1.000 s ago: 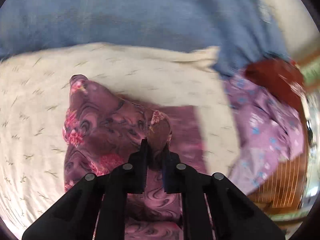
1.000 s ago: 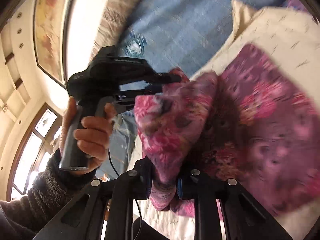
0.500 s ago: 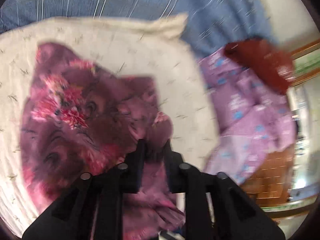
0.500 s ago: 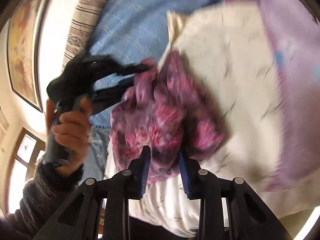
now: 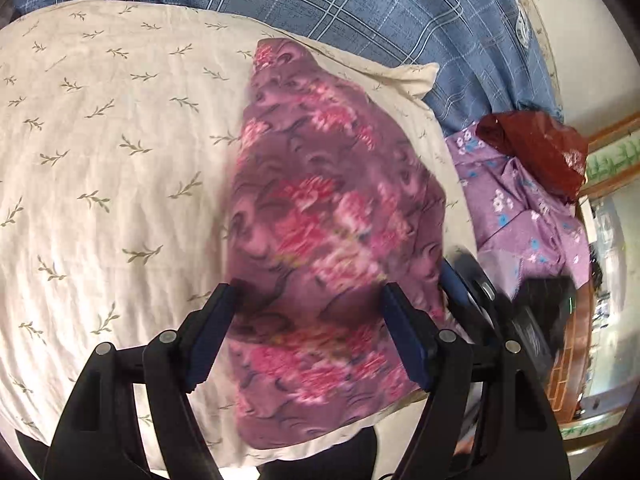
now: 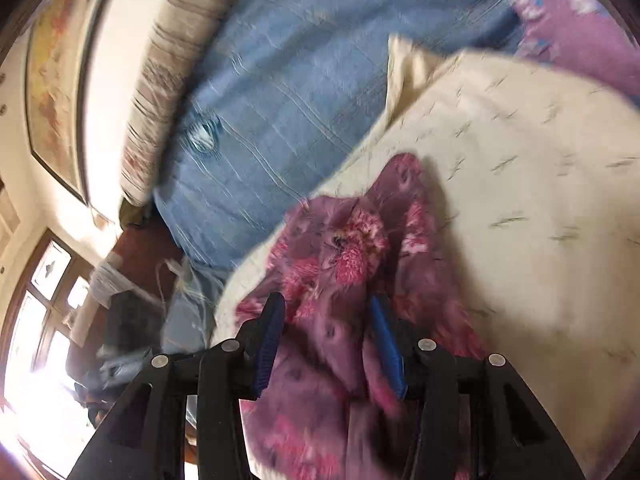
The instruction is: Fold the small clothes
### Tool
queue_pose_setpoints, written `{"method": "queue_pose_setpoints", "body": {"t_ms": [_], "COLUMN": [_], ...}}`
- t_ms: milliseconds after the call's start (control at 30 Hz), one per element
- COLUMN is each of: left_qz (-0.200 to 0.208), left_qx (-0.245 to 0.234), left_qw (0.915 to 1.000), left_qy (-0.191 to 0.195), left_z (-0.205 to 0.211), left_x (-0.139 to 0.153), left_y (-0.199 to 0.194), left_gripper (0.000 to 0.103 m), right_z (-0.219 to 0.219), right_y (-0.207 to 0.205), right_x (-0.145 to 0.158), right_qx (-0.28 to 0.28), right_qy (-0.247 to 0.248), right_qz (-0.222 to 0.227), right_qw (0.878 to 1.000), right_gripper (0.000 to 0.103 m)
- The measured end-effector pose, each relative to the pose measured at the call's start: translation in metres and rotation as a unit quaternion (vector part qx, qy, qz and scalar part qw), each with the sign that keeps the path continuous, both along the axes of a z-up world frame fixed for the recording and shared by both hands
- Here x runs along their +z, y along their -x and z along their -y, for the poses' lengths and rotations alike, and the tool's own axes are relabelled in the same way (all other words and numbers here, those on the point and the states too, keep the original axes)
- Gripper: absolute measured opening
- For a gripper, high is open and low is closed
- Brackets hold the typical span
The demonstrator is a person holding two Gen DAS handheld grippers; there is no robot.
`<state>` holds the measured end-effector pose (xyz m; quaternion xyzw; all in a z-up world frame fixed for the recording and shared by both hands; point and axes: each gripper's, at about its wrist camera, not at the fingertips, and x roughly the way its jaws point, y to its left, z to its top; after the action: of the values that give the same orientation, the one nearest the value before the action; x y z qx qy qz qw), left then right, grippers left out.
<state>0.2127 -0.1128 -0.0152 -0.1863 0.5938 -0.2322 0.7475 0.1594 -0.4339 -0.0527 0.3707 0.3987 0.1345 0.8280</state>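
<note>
A purple garment with pink flowers (image 5: 332, 240) lies on a cream pillow with a leaf print (image 5: 112, 160). My left gripper (image 5: 310, 300) is open, its fingers wide apart over the garment's near part, holding nothing. The right gripper's blue-padded tip shows at the garment's right edge in the left wrist view (image 5: 456, 284). In the right wrist view the garment (image 6: 352, 264) lies bunched on the pillow (image 6: 540, 208). My right gripper (image 6: 328, 312) is open with cloth lying between its fingers.
A blue checked bedspread (image 5: 360, 4) lies behind the pillow. A lilac flowered cloth (image 5: 516, 208) and a dark red cloth (image 5: 536, 148) lie to the right. A striped bolster (image 6: 176, 72) and a window (image 6: 40, 304) show in the right wrist view.
Both grippers were shut on the garment and held it up. They have opened and the garment has dropped flat onto the pillow. The view has swung over the pillow.
</note>
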Motion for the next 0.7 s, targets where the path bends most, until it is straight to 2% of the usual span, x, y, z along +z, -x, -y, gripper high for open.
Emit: {"method": "queue_pose_setpoints", "body": {"t_ms": [33,67,167,200,267,300,400,533,600,633,667,700], "left_qz": [0.001,0.003,0.021,0.024,0.009,-0.001,-0.004,0.005,-0.001,-0.003,-0.003,-0.002], "left_qx": [-0.002,-0.003,-0.007,-0.008,-0.013,-0.015,-0.021,-0.031,-0.037,-0.037,-0.037,-0.041], "left_qw": [1.0000,1.0000,0.9997,0.9997,0.9999,0.9999,0.9997,0.9994,0.9993,0.9993,0.9992,0.9990], "left_qy": [0.000,0.005,0.007,0.003,-0.006,-0.002,0.013,0.010,0.006,-0.005,-0.014,-0.019], "left_z": [0.001,0.000,0.002,0.004,0.008,0.009,0.004,0.007,0.014,0.019,0.021,0.022], "left_x": [0.000,0.002,0.006,0.005,-0.004,-0.007,-0.007,-0.003,-0.007,-0.008,-0.008,-0.008], "left_y": [0.001,0.003,0.005,0.004,0.003,0.004,0.012,0.024,0.029,0.030,0.033,0.036], "left_gripper": [0.075,0.075,0.075,0.075,0.075,0.075,0.075,0.075,0.075,0.075,0.075,0.075], "right_z": [-0.003,-0.005,0.005,0.010,0.015,0.015,0.030,0.044,0.042,0.040,0.036,0.030], "right_y": [-0.012,-0.022,-0.029,-0.035,-0.055,-0.058,-0.033,0.015,0.028,0.033,0.040,0.050], "right_x": [-0.004,0.000,0.030,0.034,0.022,0.017,0.022,0.022,0.012,0.008,0.011,0.018], "right_qx": [0.010,0.019,-0.010,-0.020,-0.016,-0.007,-0.007,-0.008,-0.005,-0.002,0.002,0.008], "right_qy": [0.009,0.013,0.037,0.054,0.094,0.097,0.065,0.043,0.037,0.044,0.057,0.065], "right_qz": [-0.020,-0.024,0.033,0.034,-0.019,-0.035,-0.016,-0.003,-0.016,-0.024,-0.022,-0.002], "right_qw": [1.000,0.999,0.999,0.998,0.995,0.995,0.998,0.999,0.999,0.999,0.998,0.998], "right_gripper": [0.009,0.007,0.005,0.005,0.005,0.008,0.013,0.039,0.039,0.030,0.015,0.005]}}
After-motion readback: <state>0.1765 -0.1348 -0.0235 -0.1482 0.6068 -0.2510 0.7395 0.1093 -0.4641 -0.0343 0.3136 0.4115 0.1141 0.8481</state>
